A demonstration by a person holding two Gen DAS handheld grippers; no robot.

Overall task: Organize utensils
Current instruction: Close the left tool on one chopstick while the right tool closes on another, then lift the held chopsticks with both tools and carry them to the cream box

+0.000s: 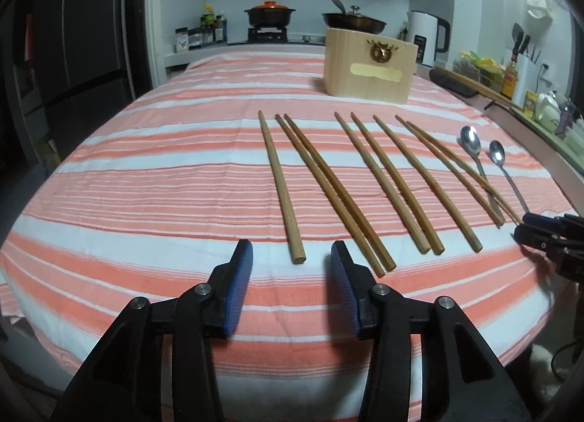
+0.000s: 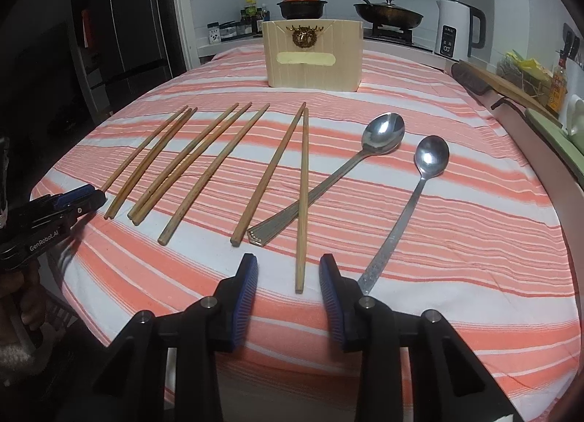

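Observation:
Several wooden chopsticks (image 1: 350, 185) lie side by side on the striped cloth; they also show in the right wrist view (image 2: 204, 163). Two metal spoons lie to their right: a larger spoon (image 2: 379, 137) whose handle passes under a chopstick (image 2: 302, 199), and a smaller spoon (image 2: 430, 159). A pale wooden box (image 1: 368, 68) stands behind them, also in the right wrist view (image 2: 314, 57). My left gripper (image 1: 292, 258) is open and empty, near the leftmost chopstick's near end. My right gripper (image 2: 288, 268) is open and empty, its jaws on either side of the near end of the crossing chopstick.
The table has a pink and white striped cloth (image 1: 146, 185). Behind stand a stove with a pot (image 1: 270, 13) and a pan (image 1: 354, 22), a white kettle (image 2: 458, 28), and spice jars (image 1: 208, 30). A cluttered counter (image 1: 525, 93) runs along the right edge.

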